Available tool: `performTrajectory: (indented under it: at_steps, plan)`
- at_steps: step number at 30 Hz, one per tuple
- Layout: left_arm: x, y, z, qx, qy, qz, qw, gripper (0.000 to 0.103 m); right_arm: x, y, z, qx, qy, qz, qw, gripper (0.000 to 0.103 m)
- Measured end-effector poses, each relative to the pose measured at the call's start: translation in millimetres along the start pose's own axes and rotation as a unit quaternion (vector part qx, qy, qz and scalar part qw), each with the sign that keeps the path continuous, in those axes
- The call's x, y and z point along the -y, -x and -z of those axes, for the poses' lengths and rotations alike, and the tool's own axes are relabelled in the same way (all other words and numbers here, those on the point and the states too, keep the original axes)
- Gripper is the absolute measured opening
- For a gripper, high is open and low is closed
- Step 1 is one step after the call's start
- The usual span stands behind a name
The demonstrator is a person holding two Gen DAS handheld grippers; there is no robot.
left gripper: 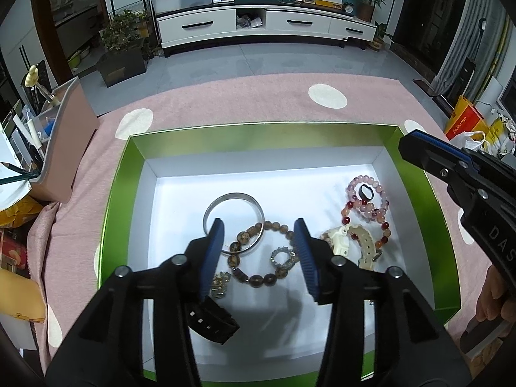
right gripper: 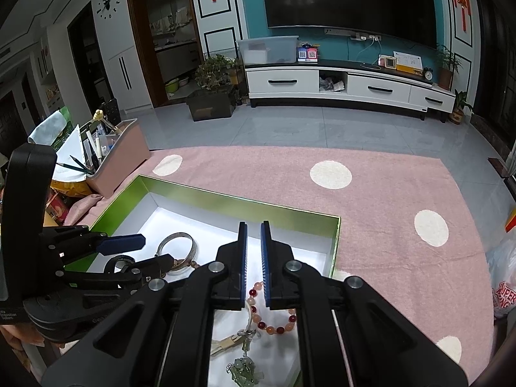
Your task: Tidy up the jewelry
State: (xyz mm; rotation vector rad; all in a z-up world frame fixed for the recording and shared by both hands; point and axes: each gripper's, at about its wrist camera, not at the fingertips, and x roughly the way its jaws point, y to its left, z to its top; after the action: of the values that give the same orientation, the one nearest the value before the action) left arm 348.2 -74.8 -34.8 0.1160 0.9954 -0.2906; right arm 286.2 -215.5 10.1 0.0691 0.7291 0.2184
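A green box point(left gripper: 119, 193) with a white floor holds the jewelry. In the left wrist view a silver bangle point(left gripper: 233, 200), a brown bead bracelet point(left gripper: 258, 279), a small crystal ring point(left gripper: 283, 256), a pink bead bracelet point(left gripper: 367, 182) and a red-orange bead bracelet point(left gripper: 385, 229) lie in it. My left gripper point(left gripper: 258, 230) is open, low over the brown bracelet, empty. My right gripper point(right gripper: 253, 225) hovers above the box's right part with its jaws nearly together and nothing between them. It also shows in the left wrist view point(left gripper: 419, 148).
A black watch strap point(left gripper: 213, 319) and an ivory piece point(left gripper: 338, 240) also lie in the box. The box sits on a pink dotted cloth point(left gripper: 258, 96). A pink organizer bin point(left gripper: 69, 135) stands at the left. A green jade pendant point(right gripper: 245, 369) lies near the box's front.
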Motion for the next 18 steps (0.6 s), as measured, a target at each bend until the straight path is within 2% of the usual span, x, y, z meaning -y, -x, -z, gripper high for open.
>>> performTrajectory:
  at_steps: [5,7,10,13,18]
  plan:
    - [-0.6,6.6,-0.4,0.004,0.003,-0.007,1.0000,0.060,0.6,4.5,0.5,-0.003,0.001,0.004,1.000,0.008]
    - [-2.6,9.3,-1.3,0.007,0.004,-0.012,0.9999,0.065,1.2,7.1,0.8,-0.004,0.001,0.005,1.000,0.011]
    - [-4.3,14.5,-2.8,0.011,0.007,-0.020,0.9997,0.075,1.5,11.3,0.0,-0.004,-0.002,0.008,1.000,0.034]
    - [-6.4,21.8,-3.0,0.016,0.011,-0.027,0.9995,0.078,1.0,17.9,0.2,-0.003,-0.001,0.014,1.000,0.044]
    - [-13.4,37.2,-2.6,0.024,0.017,-0.045,0.9986,0.086,-0.6,31.1,0.1,-0.004,0.001,0.025,1.000,0.067]
